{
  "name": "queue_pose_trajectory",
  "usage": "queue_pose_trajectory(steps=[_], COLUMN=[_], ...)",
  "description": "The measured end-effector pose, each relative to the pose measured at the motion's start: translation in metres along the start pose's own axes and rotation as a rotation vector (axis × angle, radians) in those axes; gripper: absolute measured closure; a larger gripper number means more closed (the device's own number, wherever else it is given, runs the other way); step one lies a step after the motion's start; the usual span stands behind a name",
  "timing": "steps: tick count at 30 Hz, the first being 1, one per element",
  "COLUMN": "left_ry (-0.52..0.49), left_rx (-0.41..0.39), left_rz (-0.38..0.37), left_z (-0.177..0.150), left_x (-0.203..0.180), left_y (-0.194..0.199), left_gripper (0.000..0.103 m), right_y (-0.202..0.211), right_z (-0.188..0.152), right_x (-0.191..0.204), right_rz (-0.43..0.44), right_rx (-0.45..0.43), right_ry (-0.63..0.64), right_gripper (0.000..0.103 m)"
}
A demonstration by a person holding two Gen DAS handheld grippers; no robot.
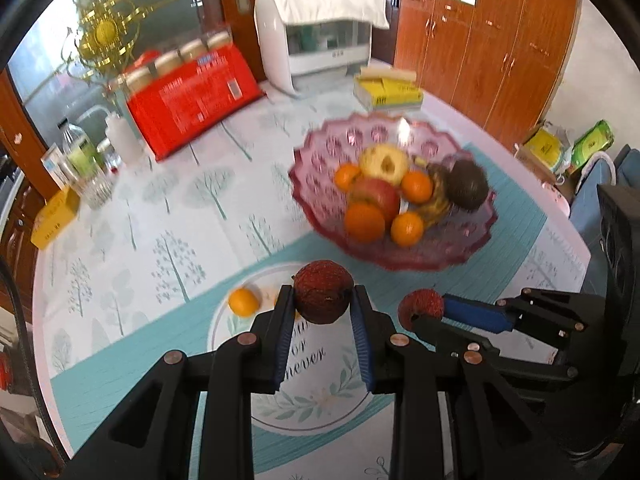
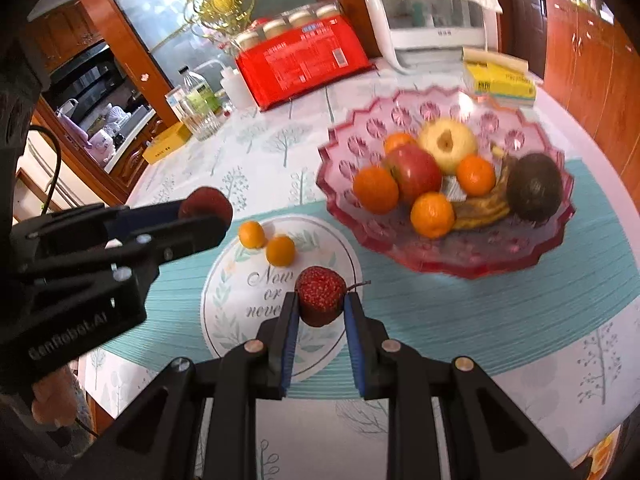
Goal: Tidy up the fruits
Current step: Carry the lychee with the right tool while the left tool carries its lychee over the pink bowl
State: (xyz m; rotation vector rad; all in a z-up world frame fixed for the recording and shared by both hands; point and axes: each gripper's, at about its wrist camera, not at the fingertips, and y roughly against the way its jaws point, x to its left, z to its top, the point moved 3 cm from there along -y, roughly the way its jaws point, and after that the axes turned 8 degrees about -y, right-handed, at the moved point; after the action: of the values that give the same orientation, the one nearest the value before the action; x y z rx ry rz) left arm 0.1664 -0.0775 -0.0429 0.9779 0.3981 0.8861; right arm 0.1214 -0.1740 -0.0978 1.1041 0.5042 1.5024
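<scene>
My left gripper (image 1: pixel 323 300) is shut on a dark red lychee (image 1: pixel 323 290) above a round white plate (image 1: pixel 320 396). My right gripper (image 2: pixel 320 300) is shut on a second red lychee (image 2: pixel 320 294) over the same plate (image 2: pixel 224 316). Two small oranges (image 2: pixel 252 234) (image 2: pixel 280 251) lie on the plate's far side. The pink glass fruit bowl (image 2: pixel 516 256) stands beyond, holding oranges, a red apple (image 2: pixel 416 172), a yellow apple, bananas and a dark avocado (image 2: pixel 534 188). The right gripper with its lychee (image 1: pixel 420 308) shows in the left wrist view, the left one (image 2: pixel 206 206) in the right wrist view.
A teal placemat (image 2: pixel 480 312) lies under plate and bowl. At the table's back are a red package (image 1: pixel 192 100), a white appliance (image 1: pixel 316 36), a yellow box (image 1: pixel 388 90), bottles and a glass (image 1: pixel 84 160). Wooden cabinets (image 1: pixel 500 40) stand behind.
</scene>
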Motion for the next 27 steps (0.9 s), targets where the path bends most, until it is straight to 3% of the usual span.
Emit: queue_pose_trajectory(steps=[7,14,21,27], left_ry=[-0.009,-0.03,-0.033,0.009], left_rx=[-0.105,-0.176,-0.196,-0.13], left_rz=[0.023,0.045,0.072,0.057], left_z=[0.044,0.096,0.145,0.162], left_x=[0.004,-0.001,-0.007,-0.006], left_y=[0.03,0.034,0.011,-0.036], left_gripper=[0.077,0.077,0.077,0.077], right_y=[0.032,0.061,0.084,0.079], right_z=[0.028,0.071,0.125,0.16], right_x=[0.002,-0.012,-0.033,-0.056], right_rz=[-0.009,-0.055,-0.109,-0.145], right_rx=[-0.086,-0.182,-0.289,-0.324], right_ry=[0.041,0.078,0.085,0.045], right_gripper=[0.08,0.08,0.08,0.08])
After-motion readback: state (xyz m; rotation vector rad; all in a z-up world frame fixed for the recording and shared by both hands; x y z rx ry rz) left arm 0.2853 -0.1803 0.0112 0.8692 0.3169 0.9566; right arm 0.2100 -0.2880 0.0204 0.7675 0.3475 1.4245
